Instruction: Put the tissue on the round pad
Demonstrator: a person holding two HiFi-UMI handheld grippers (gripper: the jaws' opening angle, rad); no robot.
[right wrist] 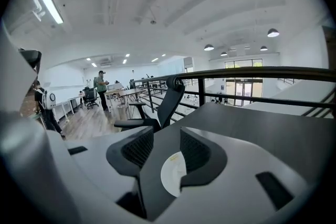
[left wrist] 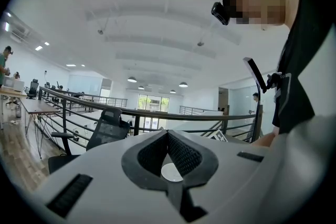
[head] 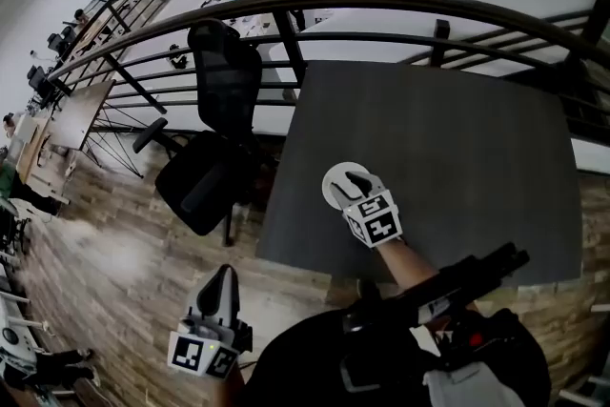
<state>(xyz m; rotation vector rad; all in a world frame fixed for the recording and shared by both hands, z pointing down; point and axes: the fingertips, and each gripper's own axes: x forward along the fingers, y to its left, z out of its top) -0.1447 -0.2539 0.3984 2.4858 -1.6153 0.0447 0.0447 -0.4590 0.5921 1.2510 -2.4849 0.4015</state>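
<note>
There is one dark grey surface (head: 448,157), and behind it runs one black curved railing (head: 381,0). One black office chair (head: 224,110) stands at the left edge of the surface, on the wooden floor (head: 105,253). There are two tools and one white round pad (head: 335,191). The pad lies flat on the surface, near its front left corner. Whether a tissue lies on it, I cannot tell.

Only the head view shows both tools together. The right tool (head: 355,181) is over the pad, and the left tool (head: 222,279) is off the surface, above the floor and well apart from the pad.

The right gripper view shows the right tool (right wrist: 167,134) more clearly. Its jaws stand about half apart and grip nothing. Between them are the bare surface and, lower, the pad (right wrist: 170,176). This view also shows a person (right wrist: 100,84) standing far away by other desks.

The left gripper view shows the left tool (left wrist: 168,134) with its tips pressed together and nothing held. At the right edge is the person who holds the tools, wearing the head camera (left wrist: 220,12).

The right forearm (head: 412,264) reaches forward over the front edge of the surface, and its tool tilts a little down toward the pad. The left tool is held low beside the body and points almost level toward the chair and the railing.
</note>
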